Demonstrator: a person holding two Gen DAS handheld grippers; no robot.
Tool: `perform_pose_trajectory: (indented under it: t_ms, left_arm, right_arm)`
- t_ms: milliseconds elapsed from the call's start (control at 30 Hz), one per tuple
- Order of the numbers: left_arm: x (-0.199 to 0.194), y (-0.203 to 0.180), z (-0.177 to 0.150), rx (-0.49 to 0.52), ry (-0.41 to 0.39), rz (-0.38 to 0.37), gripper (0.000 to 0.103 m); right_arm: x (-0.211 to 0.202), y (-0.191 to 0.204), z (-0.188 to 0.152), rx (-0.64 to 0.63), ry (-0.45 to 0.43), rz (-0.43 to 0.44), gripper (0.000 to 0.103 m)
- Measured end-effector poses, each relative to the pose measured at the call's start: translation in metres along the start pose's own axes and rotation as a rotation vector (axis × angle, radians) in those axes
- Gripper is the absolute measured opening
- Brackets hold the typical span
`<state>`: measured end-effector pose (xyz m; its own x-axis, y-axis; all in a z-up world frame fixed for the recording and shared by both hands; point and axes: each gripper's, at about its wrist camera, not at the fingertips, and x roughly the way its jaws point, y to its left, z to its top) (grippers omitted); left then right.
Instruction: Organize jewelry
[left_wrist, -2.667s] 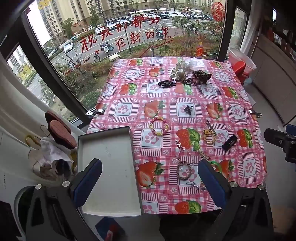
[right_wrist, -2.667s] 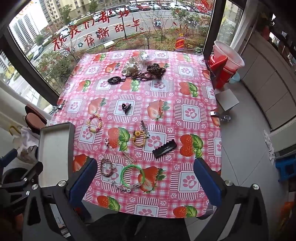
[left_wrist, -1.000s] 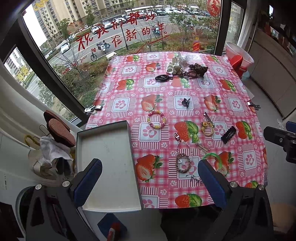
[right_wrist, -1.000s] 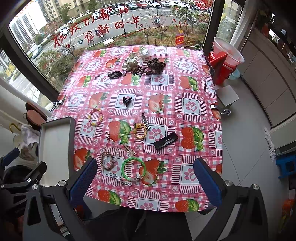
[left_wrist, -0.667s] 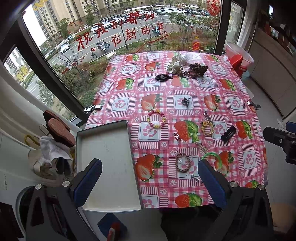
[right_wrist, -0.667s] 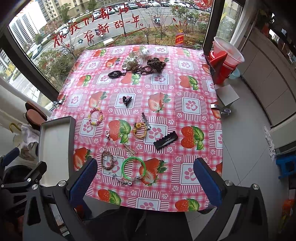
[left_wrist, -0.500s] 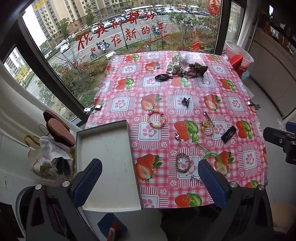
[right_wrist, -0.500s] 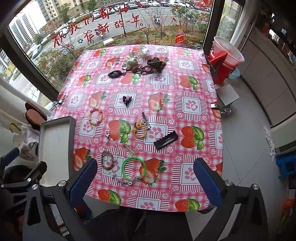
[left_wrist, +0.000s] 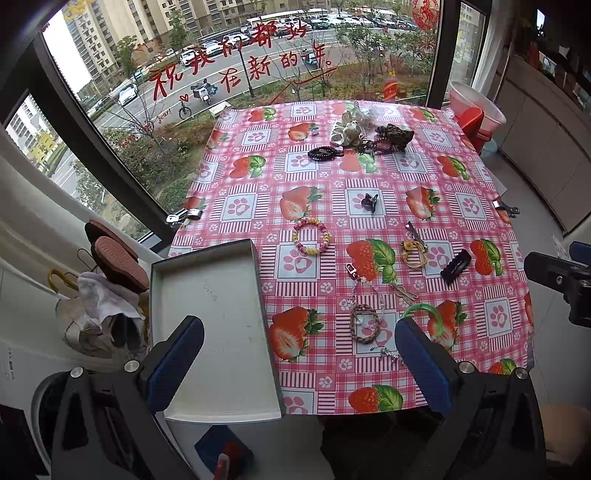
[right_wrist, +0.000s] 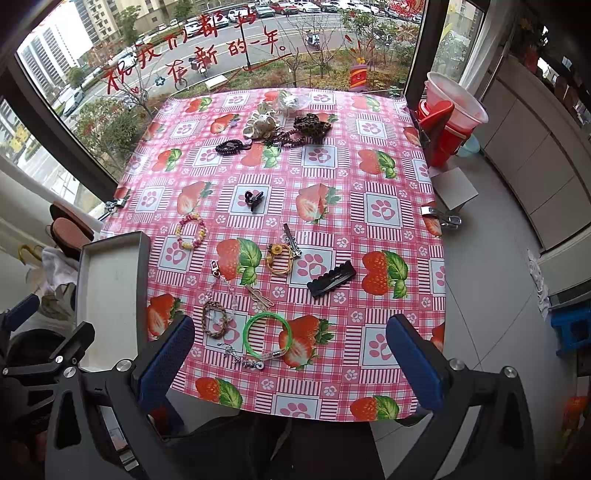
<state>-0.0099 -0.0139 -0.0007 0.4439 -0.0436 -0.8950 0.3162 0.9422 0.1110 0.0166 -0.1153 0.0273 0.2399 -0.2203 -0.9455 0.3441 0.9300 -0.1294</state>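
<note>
Jewelry lies scattered on a strawberry tablecloth (left_wrist: 461, 177): a beaded bracelet (left_wrist: 311, 240), a braided bracelet (left_wrist: 365, 323), a green bangle (right_wrist: 268, 334), a yellow ring bracelet (right_wrist: 279, 259), a black comb clip (right_wrist: 331, 278), a small black claw clip (left_wrist: 370, 202) and a keychain (left_wrist: 353, 272). An empty grey tray (left_wrist: 214, 325) sits at the table's left front edge. My left gripper (left_wrist: 299, 360) is open, high above the tray and front edge. My right gripper (right_wrist: 290, 363) is open, high above the green bangle.
Scrunchies and hair ties (right_wrist: 284, 127) are piled at the far side by the window. Metal clips (right_wrist: 441, 218) hold the cloth at the table edges. Red and pink buckets (right_wrist: 448, 122) stand right of the table. Shoes and a basket (left_wrist: 110, 280) are at the left.
Both grippers have risen and drawn back slightly over the last seconds, so the table looks a little smaller. Nothing on the table has moved.
</note>
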Motion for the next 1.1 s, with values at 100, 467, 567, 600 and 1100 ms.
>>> perform_pose_trajectory:
  t_ms: [100, 467, 567, 600, 1100]
  left_arm:
    - [0.000, 0.000, 0.000, 0.000, 0.000, 0.000, 0.103]
    - [0.000, 0.000, 0.001, -0.001, 0.001, 0.001, 0.103]
    - [0.000, 0.000, 0.001, -0.001, 0.001, 0.001, 0.103]
    - [0.000, 0.000, 0.001, -0.001, 0.001, 0.001, 0.103]
    - [0.000, 0.000, 0.002, 0.000, 0.003, 0.002, 0.103]
  right_arm:
    - [0.000, -0.001, 0.000, -0.001, -0.001, -0.001, 0.103]
    - [0.000, -0.007, 0.001, -0.003, 0.001, -0.003, 0.103]
    - [0.000, -0.008, 0.002, -0.003, 0.002, -0.004, 0.103]
    - [0.001, -0.007, -0.001, -0.003, 0.002, -0.005, 0.103]
    - [0.001, -0.011, -0.001, -0.007, 0.004, -0.012, 0.103]
